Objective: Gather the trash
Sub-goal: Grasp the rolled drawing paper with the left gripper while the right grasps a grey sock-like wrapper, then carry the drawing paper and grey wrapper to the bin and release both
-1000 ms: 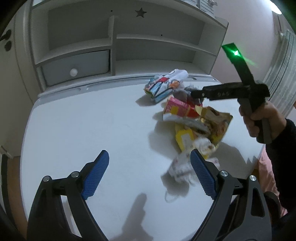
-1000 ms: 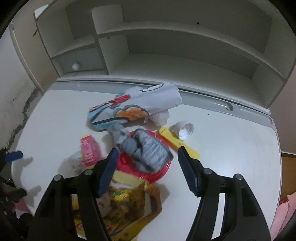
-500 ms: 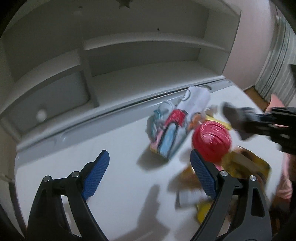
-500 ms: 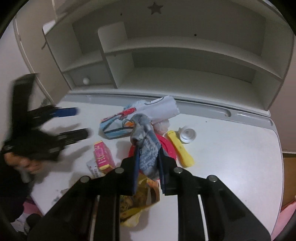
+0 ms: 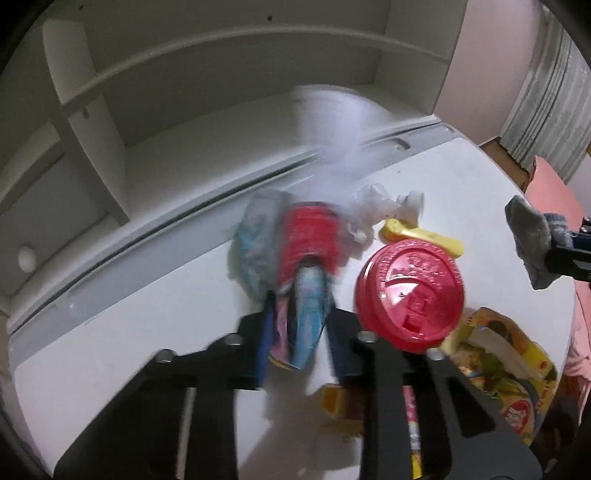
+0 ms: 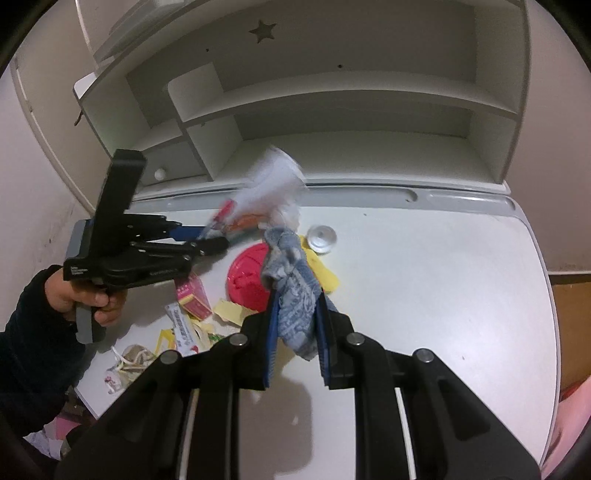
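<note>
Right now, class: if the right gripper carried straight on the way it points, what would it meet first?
The right gripper, shut on a grey-blue patterned sock, points over the round red plastic lid toward the blurred white printed paper wrapper. Probably the wrapper first, though depth is unclear.

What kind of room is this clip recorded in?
Probably a child's bedroom or study corner: a white desk with a built-in shelf hutch bearing a star cutout, a small knobbed drawer, and a curtain to one side.
</note>
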The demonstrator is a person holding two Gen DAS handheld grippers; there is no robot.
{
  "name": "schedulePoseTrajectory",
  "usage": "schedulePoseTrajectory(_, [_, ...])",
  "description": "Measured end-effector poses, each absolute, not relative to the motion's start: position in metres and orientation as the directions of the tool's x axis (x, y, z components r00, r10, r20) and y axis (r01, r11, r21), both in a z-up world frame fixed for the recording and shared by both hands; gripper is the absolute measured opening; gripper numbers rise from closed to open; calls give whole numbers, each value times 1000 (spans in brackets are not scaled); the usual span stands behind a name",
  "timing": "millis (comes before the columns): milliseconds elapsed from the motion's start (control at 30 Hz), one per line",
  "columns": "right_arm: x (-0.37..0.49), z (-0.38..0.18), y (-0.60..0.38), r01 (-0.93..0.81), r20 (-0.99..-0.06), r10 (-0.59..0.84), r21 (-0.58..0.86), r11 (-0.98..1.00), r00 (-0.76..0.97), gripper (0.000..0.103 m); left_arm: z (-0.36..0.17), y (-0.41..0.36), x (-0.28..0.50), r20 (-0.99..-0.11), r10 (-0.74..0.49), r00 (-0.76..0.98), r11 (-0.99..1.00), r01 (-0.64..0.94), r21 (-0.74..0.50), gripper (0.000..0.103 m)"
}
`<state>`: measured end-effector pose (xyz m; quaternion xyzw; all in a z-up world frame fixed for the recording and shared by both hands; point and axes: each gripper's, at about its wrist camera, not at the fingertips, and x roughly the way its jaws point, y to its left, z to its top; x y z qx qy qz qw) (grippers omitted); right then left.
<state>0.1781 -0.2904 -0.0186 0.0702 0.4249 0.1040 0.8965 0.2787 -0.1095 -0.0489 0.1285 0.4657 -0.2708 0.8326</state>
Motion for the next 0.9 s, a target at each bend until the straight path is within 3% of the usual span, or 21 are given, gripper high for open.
schedulePoseTrajectory(300, [127,-11,-336,-8,-708,187,248,969,682,18,12,-111,226,-772,-397,495,809,586,-40,19])
schedulePoseTrajectory(467, [67,-11,-384,141,-686,72,249,958,724,18,32,-161,174,-735,-496,461,730,680,-66,19])
schedulePoseTrajectory(733, [-59,-42,-484,508,-702,-233,210,836,673,19,11,-295,56,-714,-658,239,462,877,-132,19])
schedulePoseTrajectory(900, [-128,-85,-534,655,-745,-298,238,717,597,19,-30,-370,-21,-744,-662,84,288,946,-150,19])
